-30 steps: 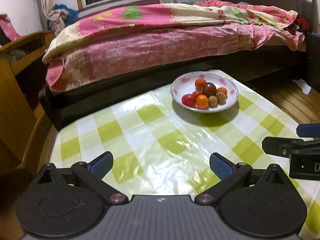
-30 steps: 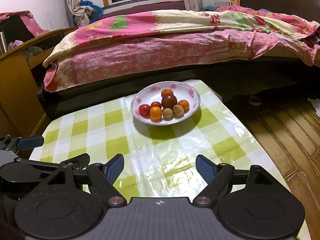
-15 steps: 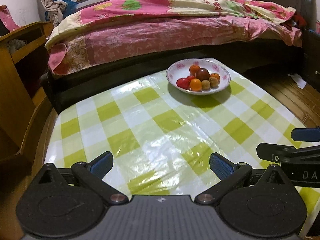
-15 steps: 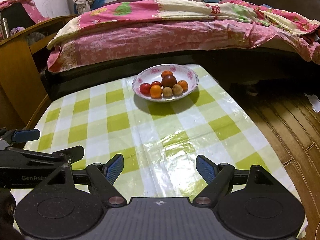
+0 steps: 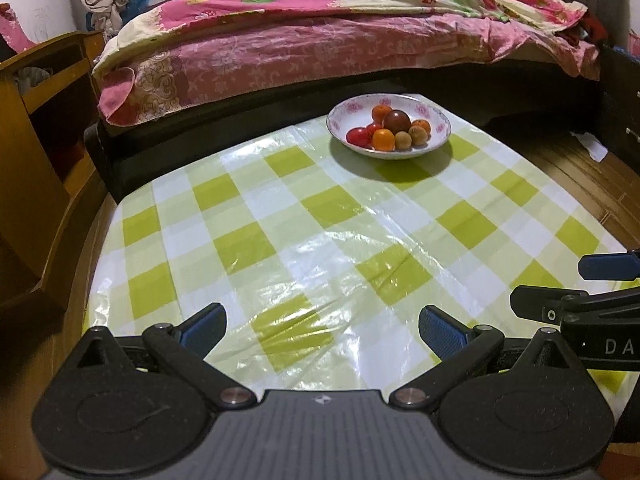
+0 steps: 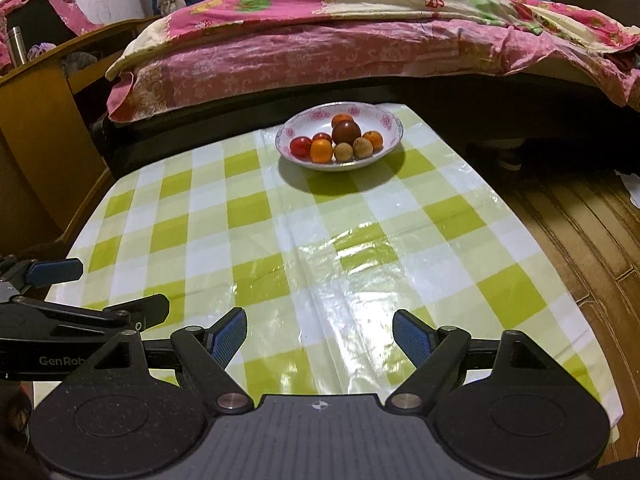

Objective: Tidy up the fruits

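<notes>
A white bowl with pink flowers (image 5: 436, 116) (image 6: 384, 122) stands at the far edge of a table with a green and white checked cloth (image 5: 320, 240) (image 6: 320, 248). In it lie several small fruits: a dark brown one (image 5: 397, 121) (image 6: 346, 132) on top, orange ones (image 5: 383, 139) (image 6: 321, 150), red tomatoes (image 5: 357, 136) (image 6: 301, 146) and tan ones (image 5: 403, 141) (image 6: 343, 151). My left gripper (image 5: 320, 326) (image 6: 92, 288) is open and empty over the near part of the table. Beside it, my right gripper (image 6: 320, 336) (image 5: 568, 284) is open and empty too, far from the bowl.
A bed with pink and cream bedding (image 5: 320, 40) (image 6: 340, 32) runs behind the table. A wooden cabinet (image 5: 36, 128) (image 6: 40, 108) stands at the left, with a steel flask (image 6: 16, 46) on it. Wooden floor (image 6: 580, 220) lies to the right of the table.
Both grippers have drawn back from the bowl and tilted downward, so the bowl looks smaller and farther and more of the cloth shows. Both stayed open.
</notes>
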### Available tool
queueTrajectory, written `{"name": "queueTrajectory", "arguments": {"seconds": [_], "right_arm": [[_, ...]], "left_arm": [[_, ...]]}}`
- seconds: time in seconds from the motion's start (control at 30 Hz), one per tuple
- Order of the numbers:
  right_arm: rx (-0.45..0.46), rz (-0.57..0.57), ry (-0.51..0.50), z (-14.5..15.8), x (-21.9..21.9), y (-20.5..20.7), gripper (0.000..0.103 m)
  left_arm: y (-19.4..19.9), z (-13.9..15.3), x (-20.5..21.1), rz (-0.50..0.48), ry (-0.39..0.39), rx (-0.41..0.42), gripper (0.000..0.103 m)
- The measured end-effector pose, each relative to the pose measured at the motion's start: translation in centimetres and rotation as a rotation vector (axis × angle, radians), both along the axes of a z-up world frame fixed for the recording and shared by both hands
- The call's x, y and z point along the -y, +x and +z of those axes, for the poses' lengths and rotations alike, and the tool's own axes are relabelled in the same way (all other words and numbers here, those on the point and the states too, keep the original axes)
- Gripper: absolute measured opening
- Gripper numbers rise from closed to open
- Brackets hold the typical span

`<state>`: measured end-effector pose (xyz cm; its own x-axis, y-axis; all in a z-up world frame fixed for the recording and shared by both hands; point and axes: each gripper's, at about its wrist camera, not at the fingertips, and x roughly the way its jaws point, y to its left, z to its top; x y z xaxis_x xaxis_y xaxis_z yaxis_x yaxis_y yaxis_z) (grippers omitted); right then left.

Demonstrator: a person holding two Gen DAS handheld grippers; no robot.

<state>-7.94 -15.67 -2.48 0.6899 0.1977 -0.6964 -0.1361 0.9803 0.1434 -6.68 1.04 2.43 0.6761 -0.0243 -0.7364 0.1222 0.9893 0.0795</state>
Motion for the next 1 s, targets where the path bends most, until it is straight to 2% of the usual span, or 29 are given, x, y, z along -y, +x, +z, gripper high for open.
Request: {"name": "queueTrajectory", "arguments": {"seconds": [1.0], "right_arm": [[-0.047,0.027,-0.003,-0.8,-0.3,-0.9,0.077]], "left_arm": [[-1.2,-0.9,-0.1,0.025,0.000,-0.037,0.103]]}}
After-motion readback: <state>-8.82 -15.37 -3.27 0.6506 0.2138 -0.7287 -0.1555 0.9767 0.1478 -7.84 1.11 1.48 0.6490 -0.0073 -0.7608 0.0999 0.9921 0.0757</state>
